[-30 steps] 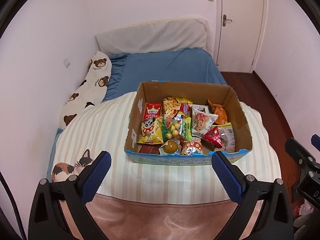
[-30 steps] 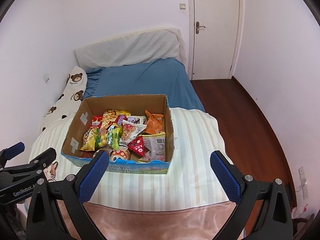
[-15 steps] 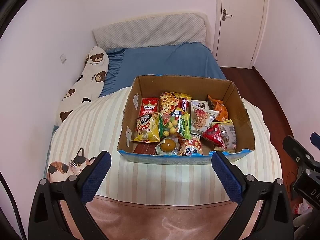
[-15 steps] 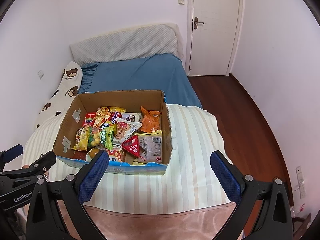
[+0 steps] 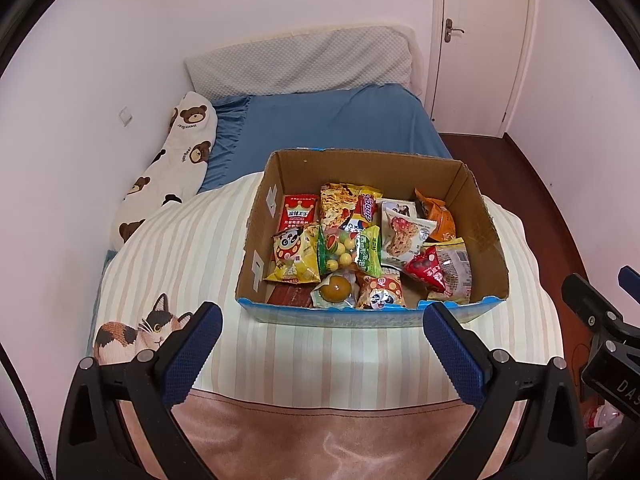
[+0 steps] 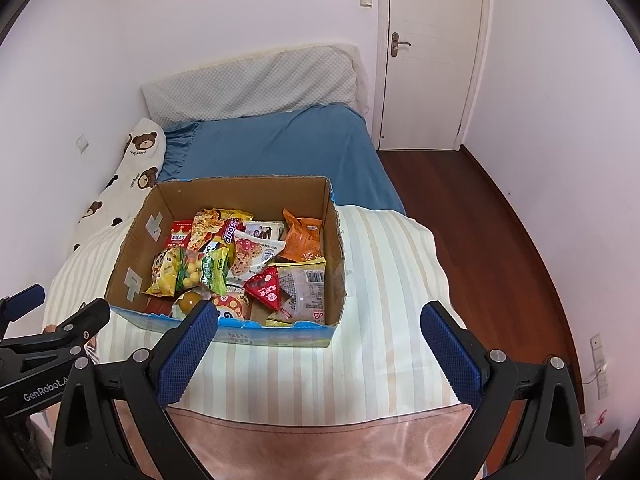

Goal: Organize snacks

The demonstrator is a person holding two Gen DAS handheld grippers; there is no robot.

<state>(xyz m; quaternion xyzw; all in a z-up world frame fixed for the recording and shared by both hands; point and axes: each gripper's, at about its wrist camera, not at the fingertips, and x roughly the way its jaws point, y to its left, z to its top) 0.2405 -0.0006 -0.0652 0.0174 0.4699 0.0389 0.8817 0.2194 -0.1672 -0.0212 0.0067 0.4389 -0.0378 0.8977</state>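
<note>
An open cardboard box [image 5: 480, 216] [image 6: 334, 240] with a blue front edge sits on a striped blanket and holds several snack packets. Among them are a yellow panda bag [image 5: 290, 254], a red triangular packet [image 5: 426, 270] [image 6: 264, 290], an orange bag [image 5: 436, 216] [image 6: 300, 240] and a green candy bag [image 5: 348, 250]. My left gripper [image 5: 322, 350] is open and empty, just short of the box's front. My right gripper [image 6: 320, 348] is open and empty too, in front of the box's right corner.
The striped blanket [image 5: 180, 256] with a cat print [image 5: 136, 334] covers the near end of a bed with a blue sheet [image 5: 332, 124]. A bear-print pillow [image 5: 172, 168] lies along the left wall. Wooden floor [image 6: 472, 216] and a closed door [image 6: 432, 52] lie to the right.
Both grippers have moved forward toward the box, which now looks larger and nearer. Their jaws stay open.
</note>
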